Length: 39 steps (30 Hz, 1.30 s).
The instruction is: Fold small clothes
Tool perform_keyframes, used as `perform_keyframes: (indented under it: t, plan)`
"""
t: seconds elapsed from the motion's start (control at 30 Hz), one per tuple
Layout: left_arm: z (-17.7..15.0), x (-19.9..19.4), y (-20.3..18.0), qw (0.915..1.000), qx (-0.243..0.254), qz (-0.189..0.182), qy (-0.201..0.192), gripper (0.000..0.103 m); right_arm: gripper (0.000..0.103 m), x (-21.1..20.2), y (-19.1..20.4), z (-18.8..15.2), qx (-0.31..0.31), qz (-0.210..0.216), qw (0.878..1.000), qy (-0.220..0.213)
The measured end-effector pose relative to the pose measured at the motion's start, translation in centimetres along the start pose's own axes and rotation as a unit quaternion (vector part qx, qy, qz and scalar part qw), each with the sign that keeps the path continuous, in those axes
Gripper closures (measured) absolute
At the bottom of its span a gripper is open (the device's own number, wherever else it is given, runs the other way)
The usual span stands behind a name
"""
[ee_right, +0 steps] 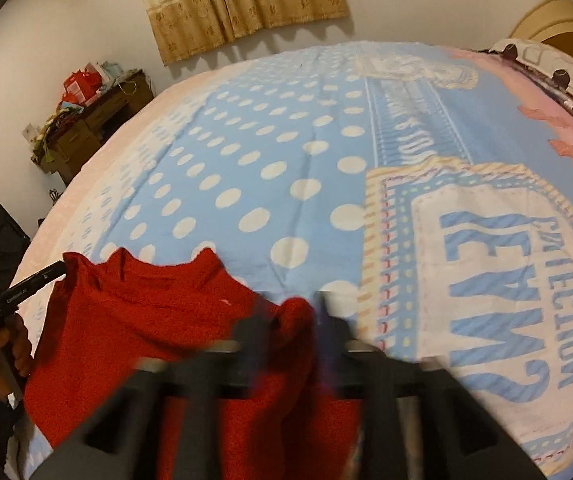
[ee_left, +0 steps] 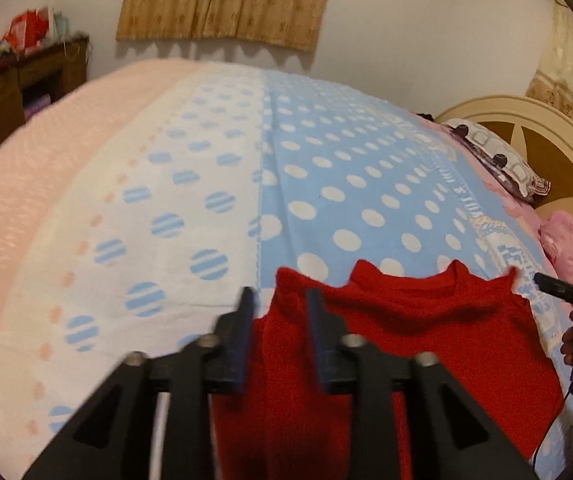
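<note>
polka-dot blue bedspread (ee_left: 326, 168) covers the bed under a curtained wall. left gripper (ee_left: 280, 300) has its jaws apart astride the left shoulder of the red sweater (ee_left: 426, 332), which lies flat at the near edge. the knit looks soft, light and floppy, best pinched at shoulders or hem. right gripper (ee_right: 290, 312) is blurred, jaws apart over the other shoulder. no containers show.

I see one small red knitted top (ee_left: 426, 332) lying flat on the polka-dot blue blanket (ee_left: 346, 184), neckline toward the blanket's far side.
</note>
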<state>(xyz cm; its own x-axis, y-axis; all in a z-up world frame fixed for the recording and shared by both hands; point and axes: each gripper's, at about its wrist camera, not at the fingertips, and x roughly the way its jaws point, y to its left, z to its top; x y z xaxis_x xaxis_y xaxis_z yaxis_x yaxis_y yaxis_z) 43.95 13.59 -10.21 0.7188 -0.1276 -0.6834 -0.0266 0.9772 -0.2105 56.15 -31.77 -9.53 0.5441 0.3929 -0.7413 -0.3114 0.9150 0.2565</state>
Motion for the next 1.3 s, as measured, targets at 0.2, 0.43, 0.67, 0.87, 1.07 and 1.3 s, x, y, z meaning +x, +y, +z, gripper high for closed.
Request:
perform_keyframes:
  t: [0.2, 0.43, 0.67, 0.87, 1.07, 1.3]
  plan:
    - [-1.8, -0.6, -3.9, 0.9921, 0.116, 0.046, -0.003, 0.032, 0.003, -1.4, 3.5, -0.9, -0.064, 0.008, 0.998, -0.001]
    - [-3.1, 3.2, -2.1, 0.9851, 0.123, 0.108, 0.051, 0.03, 0.003, 1.4, 7.9, -3.3, -0.111, 0.071, 0.988, 0.076]
    - [-3.4, -0.5, 2.0, 0.9977, 0.02, 0.056, 0.033, 0.03, 0.003, 3.9, 5.3, -4.1, -0.075, 0.015, 0.992, 0.101]
    - [-7.8, -6.9, 1.3, 0.9973, 0.056, 0.041, 0.023, 0.019, 0.003, -2.8, 6.6, -5.9, -0.096, 0.023, 0.994, 0.053]
    - [-11.7, -6.7, -1.2, 0.9925, 0.103, 0.048, 0.047, 0.016, 0.003, -4.8, 8.8, -11.4, -0.132, 0.042, 0.987, 0.079]
    - [-12.0, -7.4, -1.3, 0.9917, 0.098, 0.065, 0.051, 0.012, 0.003, -4.8, 8.9, -15.4, -0.179, -0.032, 0.979, 0.093]
